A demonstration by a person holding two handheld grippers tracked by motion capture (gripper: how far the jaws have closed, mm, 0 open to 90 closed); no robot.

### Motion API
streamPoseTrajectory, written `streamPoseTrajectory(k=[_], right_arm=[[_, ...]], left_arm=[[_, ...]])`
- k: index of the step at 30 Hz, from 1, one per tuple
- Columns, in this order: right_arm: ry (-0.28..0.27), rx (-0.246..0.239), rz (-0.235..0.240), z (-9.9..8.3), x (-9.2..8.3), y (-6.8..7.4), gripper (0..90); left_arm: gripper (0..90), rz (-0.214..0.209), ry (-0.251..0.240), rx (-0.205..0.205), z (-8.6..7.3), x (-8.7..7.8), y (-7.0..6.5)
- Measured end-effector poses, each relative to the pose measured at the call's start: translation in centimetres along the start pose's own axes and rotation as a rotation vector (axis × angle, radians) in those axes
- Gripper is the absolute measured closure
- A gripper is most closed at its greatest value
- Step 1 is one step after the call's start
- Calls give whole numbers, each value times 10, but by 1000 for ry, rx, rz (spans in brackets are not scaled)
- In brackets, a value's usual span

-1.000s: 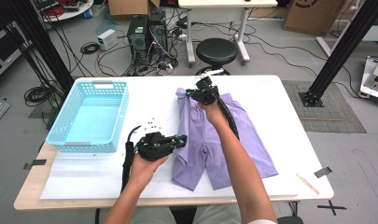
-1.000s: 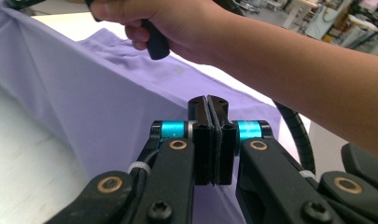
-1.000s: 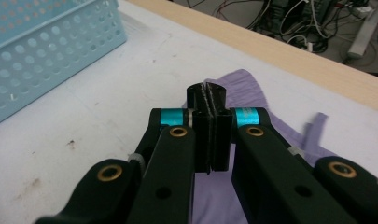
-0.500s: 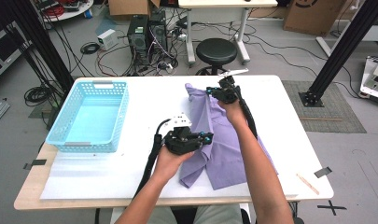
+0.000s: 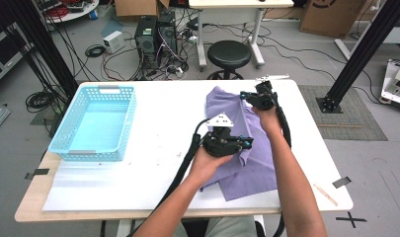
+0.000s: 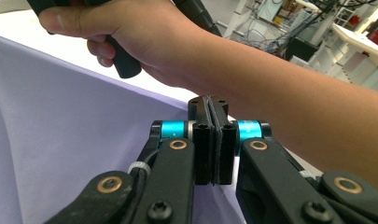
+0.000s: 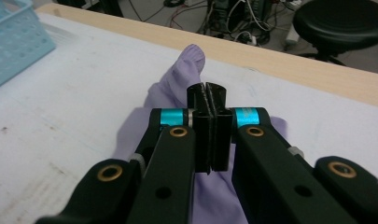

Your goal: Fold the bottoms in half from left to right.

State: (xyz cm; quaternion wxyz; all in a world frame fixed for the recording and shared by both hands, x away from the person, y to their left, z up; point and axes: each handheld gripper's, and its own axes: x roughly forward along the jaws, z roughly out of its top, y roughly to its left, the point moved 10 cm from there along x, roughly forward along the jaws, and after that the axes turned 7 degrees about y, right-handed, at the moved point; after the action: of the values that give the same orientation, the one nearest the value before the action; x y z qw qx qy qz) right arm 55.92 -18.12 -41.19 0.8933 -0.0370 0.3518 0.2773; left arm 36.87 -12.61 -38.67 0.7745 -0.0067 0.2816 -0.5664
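Cables, computer towers and a round black stool crowd the floor behind a white-topped table (image 5: pixel 153 123) with a pale wooden edge. On its left side sits a light blue plastic mesh basket (image 5: pixel 96 121), empty as far as the high view shows. Right of the middle lies a lilac fabric garment (image 5: pixel 252 163), soft and thin, partly folded over on itself, with its far end lifted toward the back edge of the table.

The left gripper (image 6: pixel 213 140) has its jaws pressed tight together, and a fold of the lilac cloth runs up into them, so it appears to pinch the garment's near part; in the high view this gripper (image 5: pixel 239 144) sits over the middle of the cloth. The right gripper (image 7: pixel 209 135) is likewise clamped fully closed, with lilac fabric bunched around and beneath its jaws, and it seems to hold the far end; from above it (image 5: pixel 249 96) is near the table's back edge.

The garment looks light and limp, likely to sag, slide and wrinkle rather than keep a shape. It should be taken by its edges or corners, two points well apart and kept taut, so a fold lands flat.
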Motion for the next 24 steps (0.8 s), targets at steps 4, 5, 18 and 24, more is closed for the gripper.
streamPoseTrajectory(k=[4, 5, 18, 24], right_arm=[[13, 16, -19, -10, -4, -17, 900], [20, 28, -30, -14, -4, -25, 900], [76, 79, -98, -47, 2, -64, 900], [112, 70, -136, -64, 9, -71, 900]], left_arm=[[884, -9, 16, 0, 1, 18, -3], [884, -10, 16, -4, 1, 21, -3], [883, -25, 75, -34, -11, 68, -4], [882, -29, 98, -29, -18, 81, -6]])
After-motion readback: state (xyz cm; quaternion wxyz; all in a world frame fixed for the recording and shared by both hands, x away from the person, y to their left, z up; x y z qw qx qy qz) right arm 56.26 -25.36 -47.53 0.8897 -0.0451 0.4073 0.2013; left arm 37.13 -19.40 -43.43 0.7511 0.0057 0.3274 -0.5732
